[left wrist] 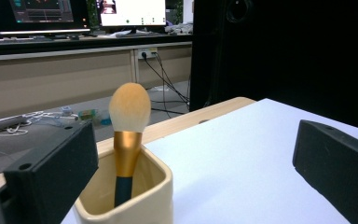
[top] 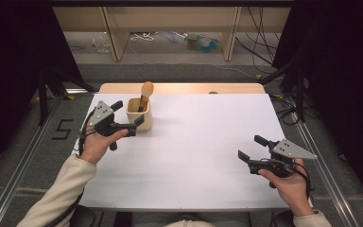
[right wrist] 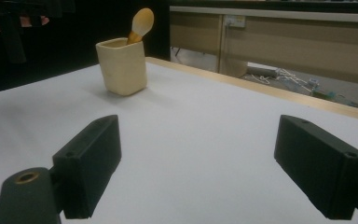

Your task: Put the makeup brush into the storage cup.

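Note:
A cream square cup (top: 140,115) stands at the back left of the white table (top: 194,146). A makeup brush (top: 146,92) with a gold ferrule and a pale orange head stands in it, head up. My left gripper (top: 127,115) is open, its jaws on either side of the cup's near-left corner. In the left gripper view the cup (left wrist: 142,198) and brush (left wrist: 129,119) sit close up, nearer the left jaw, and the gripper (left wrist: 196,168) holds nothing. My right gripper (top: 251,147) hovers open at the front right, far from the cup (right wrist: 122,67) and brush (right wrist: 142,22).
A bare wooden strip (top: 184,88) runs along the table's far edge. Black curtains flank both sides. Beyond the table are cables on the floor (top: 146,37) and wooden furniture legs. Monitors (left wrist: 130,11) stand on a desk in the left gripper view.

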